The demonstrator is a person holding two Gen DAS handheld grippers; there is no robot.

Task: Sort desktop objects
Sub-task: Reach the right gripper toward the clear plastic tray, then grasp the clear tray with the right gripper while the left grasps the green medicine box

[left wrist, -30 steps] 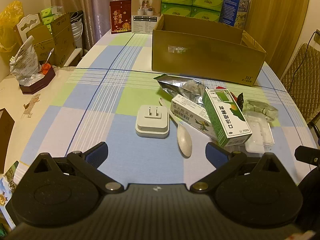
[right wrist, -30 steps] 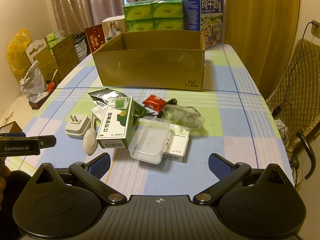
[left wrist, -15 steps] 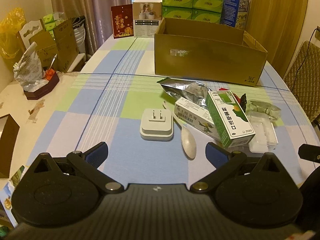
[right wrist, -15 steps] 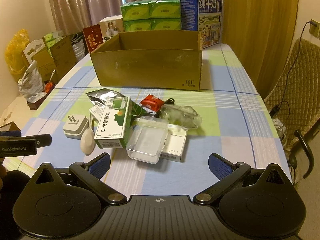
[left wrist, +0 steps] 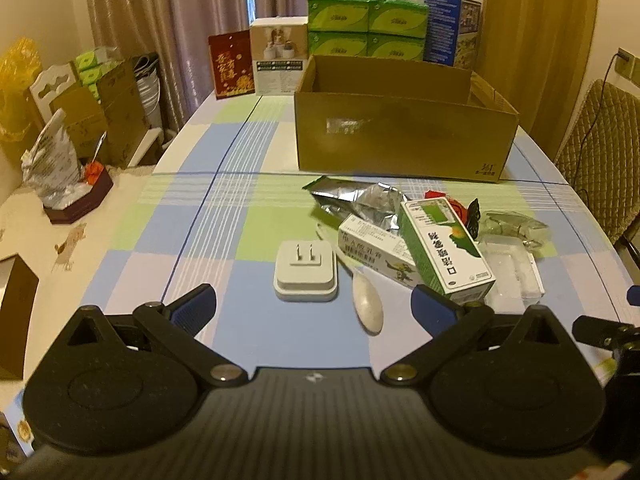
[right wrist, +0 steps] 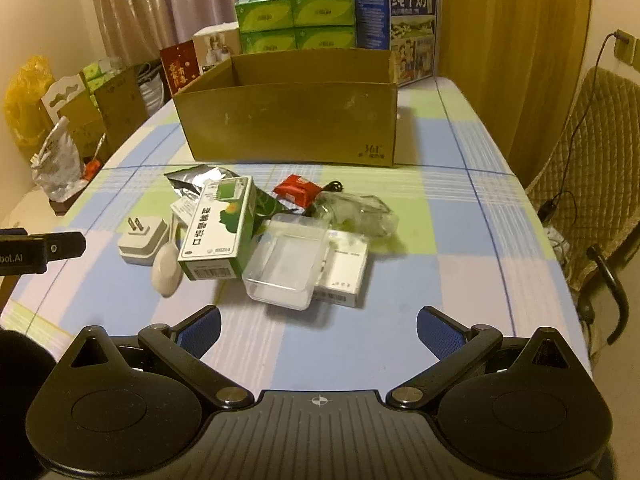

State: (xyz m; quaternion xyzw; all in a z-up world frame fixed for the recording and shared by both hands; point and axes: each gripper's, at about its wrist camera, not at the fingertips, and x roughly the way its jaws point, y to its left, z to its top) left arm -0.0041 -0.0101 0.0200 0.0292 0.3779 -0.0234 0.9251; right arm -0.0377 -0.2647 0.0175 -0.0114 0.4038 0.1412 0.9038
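Here, left gripper and right gripper spread wide, empty, glossy cartons, crinkled foil pouch, rigid cardboard box.

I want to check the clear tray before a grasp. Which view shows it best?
Right wrist: the clear tray sits whole and unobstructed. In the left wrist view the green box hides part of it.

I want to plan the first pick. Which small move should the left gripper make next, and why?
Probably ease the left gripper forward and down over the white plug adapter. Its fingers are open and empty, the adapter lies just ahead, centred between them and apart from the pile, and the cardboard box waits beyond.
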